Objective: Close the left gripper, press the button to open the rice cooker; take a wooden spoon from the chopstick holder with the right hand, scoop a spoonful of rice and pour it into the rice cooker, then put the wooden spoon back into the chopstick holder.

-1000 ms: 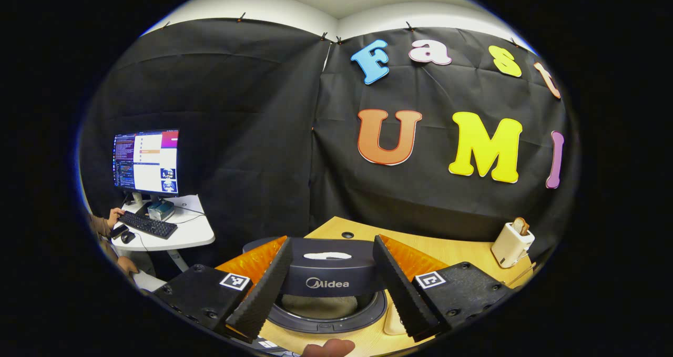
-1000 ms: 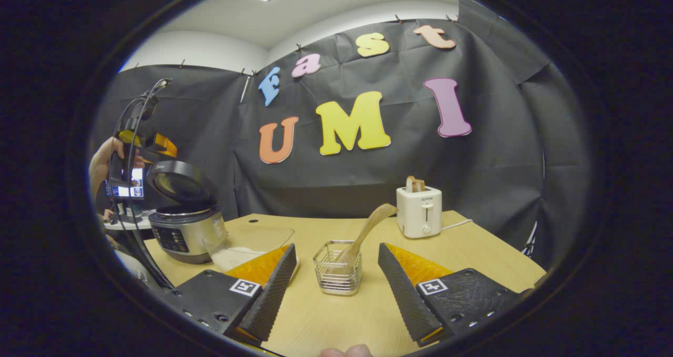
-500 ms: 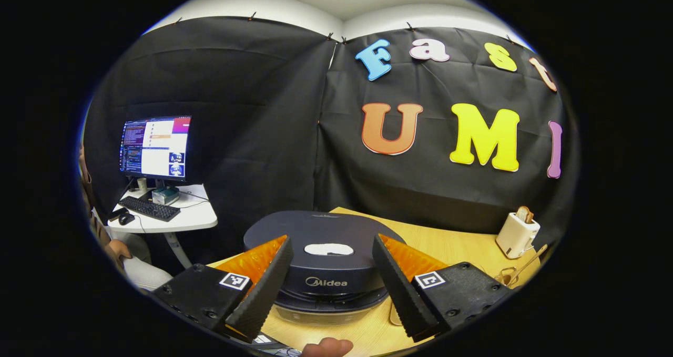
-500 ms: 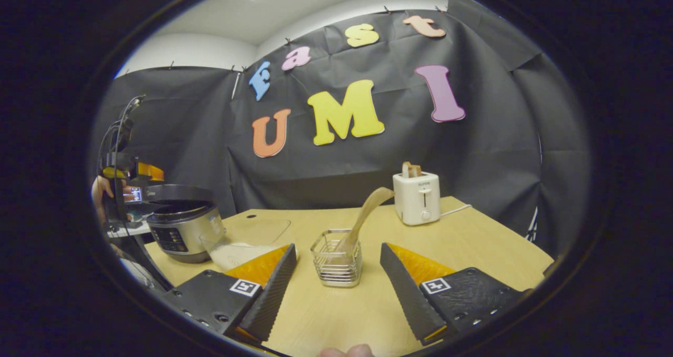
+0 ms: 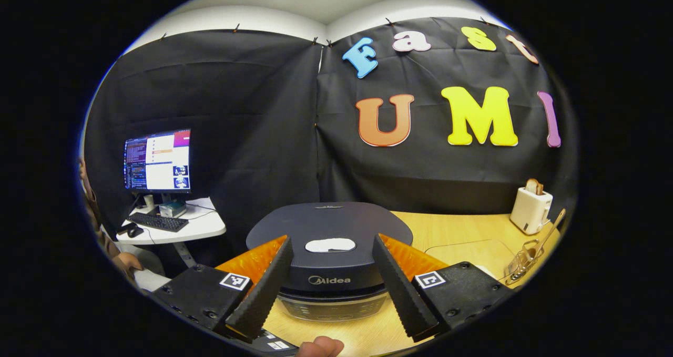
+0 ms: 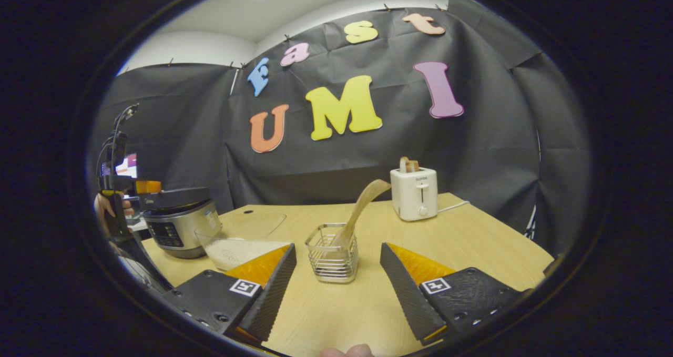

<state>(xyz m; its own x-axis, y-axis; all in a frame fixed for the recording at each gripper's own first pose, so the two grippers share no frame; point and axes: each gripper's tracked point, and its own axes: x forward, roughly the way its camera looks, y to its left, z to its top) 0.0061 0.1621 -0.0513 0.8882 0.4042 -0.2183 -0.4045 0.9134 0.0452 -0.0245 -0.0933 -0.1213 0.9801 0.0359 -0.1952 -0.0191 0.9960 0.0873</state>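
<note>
At the far left of the left gripper view a person's hand [image 5: 128, 263] rests near a side desk [image 5: 179, 230] carrying a monitor [image 5: 157, 160] and keyboard [image 5: 157, 222], outside the work area. Nearer the middle, the left gripper [image 5: 328, 288] hangs just above and in front of the cooker [image 5: 328, 241], its jaws wide apart, framing the lid, which lies shut. The task wants these jaws brought together before the button [image 5: 330, 245] is pressed, probably so the tips make one blunt point; judging by the shut lid, that press is yet to be done. In the right gripper view the cooker [image 6: 179, 225] stands at the left end of the surface [image 6: 473, 241], with a clear rice tub [image 6: 239, 249] just beside it, near enough for a short carry of each spoonful. Next comes the wire holder [image 6: 332, 252], with the spoon [image 6: 363, 207] leaning up and right out of it, its handle free to be pinched. The right gripper [image 6: 336, 304] waits low in front of the holder, jaws wide, holding nothing, lined up for that reach. A toaster [image 6: 414, 193] stands well apart at the back right, its cord trailing away.
</note>
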